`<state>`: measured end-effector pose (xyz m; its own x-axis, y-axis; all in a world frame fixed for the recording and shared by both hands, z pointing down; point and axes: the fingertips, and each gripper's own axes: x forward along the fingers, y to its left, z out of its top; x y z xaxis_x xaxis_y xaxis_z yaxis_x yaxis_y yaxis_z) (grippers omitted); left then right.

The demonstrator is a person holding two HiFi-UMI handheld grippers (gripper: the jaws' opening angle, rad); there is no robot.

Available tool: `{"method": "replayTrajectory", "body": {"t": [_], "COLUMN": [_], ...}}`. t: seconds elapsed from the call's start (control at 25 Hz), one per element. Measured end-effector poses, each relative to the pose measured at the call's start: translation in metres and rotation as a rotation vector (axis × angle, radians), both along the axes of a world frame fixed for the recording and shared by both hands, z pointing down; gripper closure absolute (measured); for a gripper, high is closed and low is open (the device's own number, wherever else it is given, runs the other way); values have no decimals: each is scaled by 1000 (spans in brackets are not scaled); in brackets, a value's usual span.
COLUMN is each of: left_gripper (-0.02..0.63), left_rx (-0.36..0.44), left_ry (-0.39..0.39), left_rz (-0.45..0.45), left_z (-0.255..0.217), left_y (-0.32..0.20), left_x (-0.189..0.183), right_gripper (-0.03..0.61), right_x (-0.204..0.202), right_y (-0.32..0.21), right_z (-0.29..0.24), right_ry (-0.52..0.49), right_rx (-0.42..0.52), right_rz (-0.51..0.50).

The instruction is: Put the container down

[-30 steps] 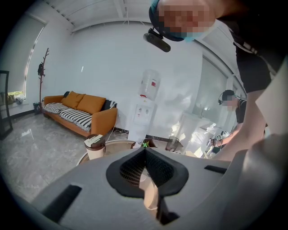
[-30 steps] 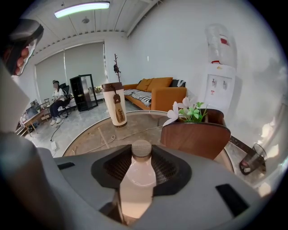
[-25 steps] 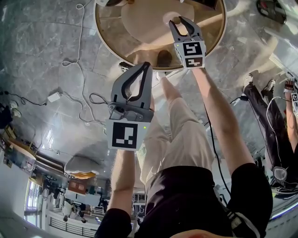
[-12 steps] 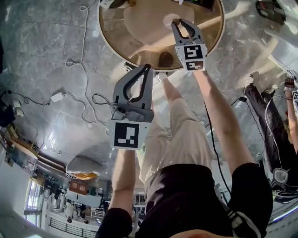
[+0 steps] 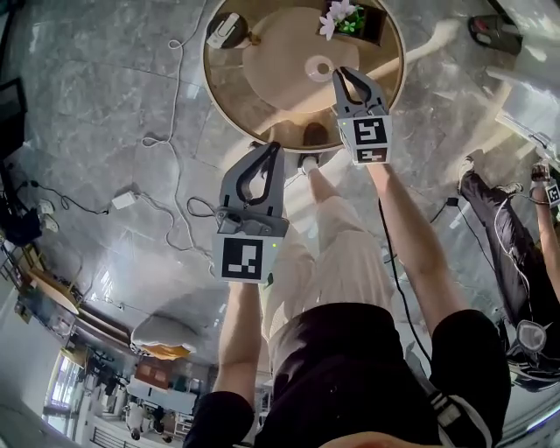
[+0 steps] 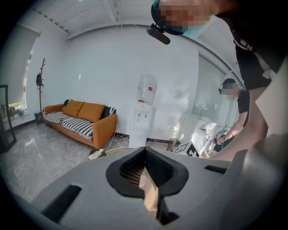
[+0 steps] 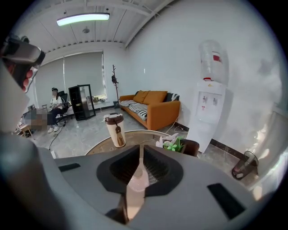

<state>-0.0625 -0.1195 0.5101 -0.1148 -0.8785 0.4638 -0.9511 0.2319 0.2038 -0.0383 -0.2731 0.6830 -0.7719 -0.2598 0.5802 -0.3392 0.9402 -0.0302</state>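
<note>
The container, a beige tumbler with a brown lid (image 5: 226,31) (image 7: 115,130), stands upright on the round wooden table (image 5: 262,114), near its far left rim. No gripper touches it. My right gripper (image 5: 342,73) hovers over the table's near right part, its jaws closing to a thin slit with nothing between them. A small white disc (image 5: 319,67) lies on the table just left of its tips. My left gripper (image 5: 265,149) hangs lower, off the table's near edge, shut and empty.
A dark pot of flowers (image 5: 350,19) (image 7: 173,144) sits on the table's far right. Cables (image 5: 175,131) and a white adapter (image 5: 124,199) trail over the marble floor at left. Another person's legs (image 5: 499,201) are at right. A water dispenser (image 7: 209,103) and orange sofa (image 7: 153,108) stand beyond.
The right gripper's jaws have narrowed from wide apart to a slit. The whole table, with the tumbler and flower pot, has come into the head view. Both grippers sit lower in the picture.
</note>
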Motion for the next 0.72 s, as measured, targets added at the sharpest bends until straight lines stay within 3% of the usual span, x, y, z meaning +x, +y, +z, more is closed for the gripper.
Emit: {"method": "replayTrajectory", "body": {"t": [0.4,0.72], "left_gripper": [595,595], "left_rx": [61,101], "left_ry": [-42,-40], "left_rz": [37,101], "left_z": [-62,-105], "left_y": [-1,26], "left_x": [5,16], "right_gripper": [572,572], "right_x": [28,44], "right_y": [16,48], "right_z": [-99,-181], "right_ry": [-61,-114], "right_rx": [31,71], "right_rz": [30,68]}}
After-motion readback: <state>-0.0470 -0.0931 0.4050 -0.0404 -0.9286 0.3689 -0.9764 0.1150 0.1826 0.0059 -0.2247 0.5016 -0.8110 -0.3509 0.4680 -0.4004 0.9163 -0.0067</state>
